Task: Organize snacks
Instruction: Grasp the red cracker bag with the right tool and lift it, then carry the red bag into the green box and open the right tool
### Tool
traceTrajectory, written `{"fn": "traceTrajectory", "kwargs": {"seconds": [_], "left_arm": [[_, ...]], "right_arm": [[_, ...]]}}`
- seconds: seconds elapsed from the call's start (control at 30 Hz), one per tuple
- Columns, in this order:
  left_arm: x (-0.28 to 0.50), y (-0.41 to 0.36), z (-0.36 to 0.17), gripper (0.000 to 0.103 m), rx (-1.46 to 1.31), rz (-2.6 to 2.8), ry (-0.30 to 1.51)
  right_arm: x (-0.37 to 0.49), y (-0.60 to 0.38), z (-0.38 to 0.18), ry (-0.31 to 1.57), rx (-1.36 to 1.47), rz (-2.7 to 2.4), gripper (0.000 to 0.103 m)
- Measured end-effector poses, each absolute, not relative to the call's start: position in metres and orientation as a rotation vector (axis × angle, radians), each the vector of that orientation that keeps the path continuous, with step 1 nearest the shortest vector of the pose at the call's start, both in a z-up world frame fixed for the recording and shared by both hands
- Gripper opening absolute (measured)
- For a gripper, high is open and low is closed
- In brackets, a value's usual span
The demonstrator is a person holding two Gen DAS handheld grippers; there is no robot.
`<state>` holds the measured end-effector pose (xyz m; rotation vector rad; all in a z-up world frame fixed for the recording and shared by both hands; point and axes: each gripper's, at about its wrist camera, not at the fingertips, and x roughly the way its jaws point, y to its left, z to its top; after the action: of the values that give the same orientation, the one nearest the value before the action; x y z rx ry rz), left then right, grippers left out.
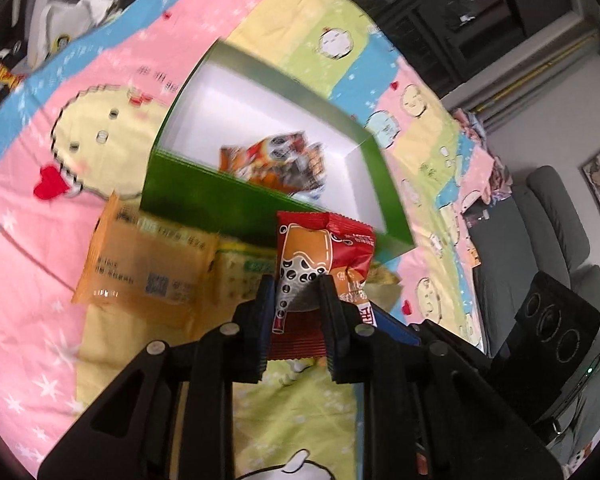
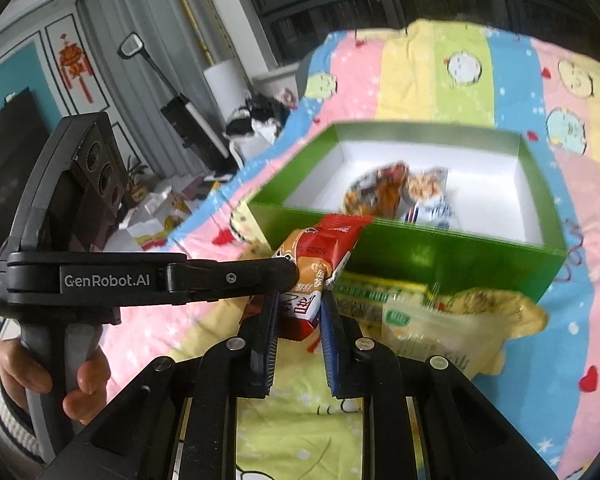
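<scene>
Both my grippers are pinching the same red snack packet point(image 1: 320, 256) right now: the left gripper point(image 1: 296, 300) is clamped on its lower half, and the right gripper point(image 2: 298, 308) is closing on the other end. It's hanging just in front of the green box point(image 2: 420, 248), not inside yet. Feels like a light, crinkly, puffy pouch, so I'm guessing the foil is slippery and the sealed edge is the safest grab. Under it, also in front of the box, an orange packet point(image 1: 140, 264) and a yellow bag point(image 2: 460, 320) are lying on the cartoon blanket point(image 1: 40, 260). The box's near wall is standing in the way. Inside it, another snack pack point(image 2: 400, 192) is already sitting.
</scene>
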<state>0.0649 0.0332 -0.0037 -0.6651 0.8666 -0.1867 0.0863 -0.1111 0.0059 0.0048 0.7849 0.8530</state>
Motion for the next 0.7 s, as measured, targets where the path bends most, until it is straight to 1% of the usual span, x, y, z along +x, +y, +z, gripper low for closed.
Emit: {"fn": "traceTrajectory", "kwargs": {"seconds": [0.2,0.37,0.53,0.7], "left_arm": [[0.081,0.030,0.021,0.021,-0.625,-0.206,0.817],[0.097,0.029,0.031,0.021,-0.595,-0.213,0.803],[0.123,0.031,0.029,0.022,-0.592,-0.224,0.810],[0.149,0.035,0.016,0.022,-0.605,-0.218,0.849]], "right_arm": [[0.093,-0.117,0.032,0.704,0.015,0.849,0.021],[0.109,-0.118,0.040,0.681,0.019,0.837,0.021],[0.132,-0.117,0.040,0.678,0.022,0.821,0.021],[0.157,-0.117,0.028,0.713,0.046,0.812,0.021]]}}
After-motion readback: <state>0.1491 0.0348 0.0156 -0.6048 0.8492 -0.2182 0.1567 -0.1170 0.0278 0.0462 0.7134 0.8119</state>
